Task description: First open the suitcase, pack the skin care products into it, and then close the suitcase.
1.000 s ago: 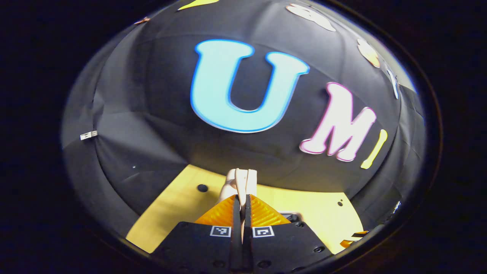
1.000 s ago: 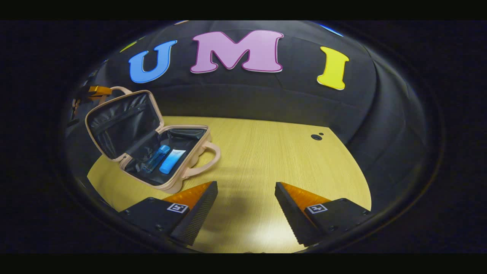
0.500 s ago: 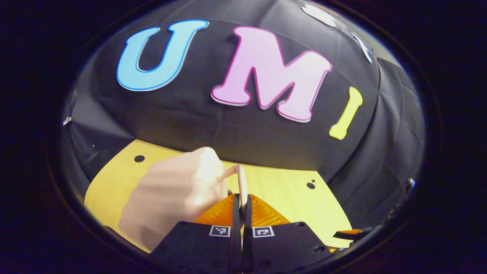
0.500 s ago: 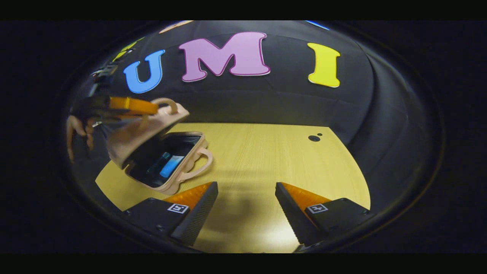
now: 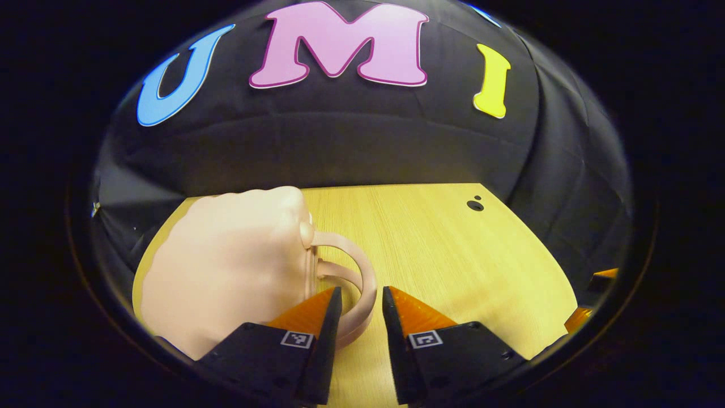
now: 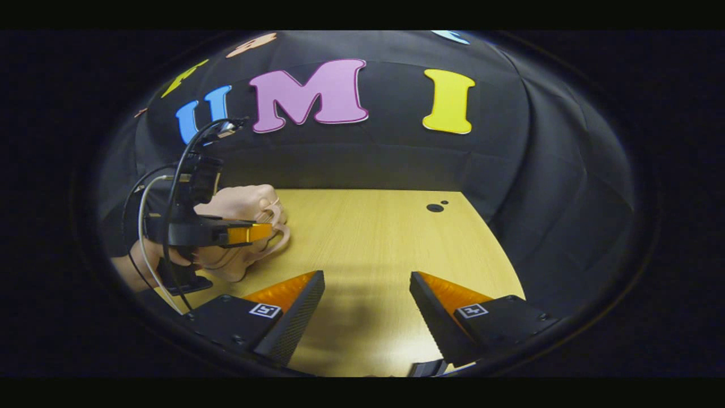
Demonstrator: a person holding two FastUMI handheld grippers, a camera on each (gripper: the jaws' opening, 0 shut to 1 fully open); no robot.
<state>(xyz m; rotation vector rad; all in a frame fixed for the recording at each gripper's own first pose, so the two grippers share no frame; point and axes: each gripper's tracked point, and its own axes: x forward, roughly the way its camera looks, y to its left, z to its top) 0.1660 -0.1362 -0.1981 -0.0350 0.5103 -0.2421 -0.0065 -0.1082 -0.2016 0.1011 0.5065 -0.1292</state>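
The pale pink suitcase [image 5: 226, 272] lies shut on the wooden table, so the skin care products inside are hidden. Its two handles [image 5: 367, 272] curve out toward my left gripper [image 5: 361, 297], which stands open with the handle loop between its fingers and neither finger pressing on it. In the right gripper view the suitcase [image 6: 241, 201] sits at the far left, with the left gripper [image 6: 267, 231] level at its handle side. My right gripper [image 6: 367, 280] hangs open over bare table, well to the right of the suitcase.
The wooden table [image 6: 368, 238] stretches from the suitcase to the black cloth wall. A small dark hole [image 6: 434, 208] lies near its back right corner. A person's hand and forearm [image 6: 133, 271] and black cables [image 6: 170, 187] trail behind the left gripper.
The lid came down from wide open to fully shut, carried by the left gripper on its handle. The left gripper then opened and let the handle go. The right gripper stayed open.
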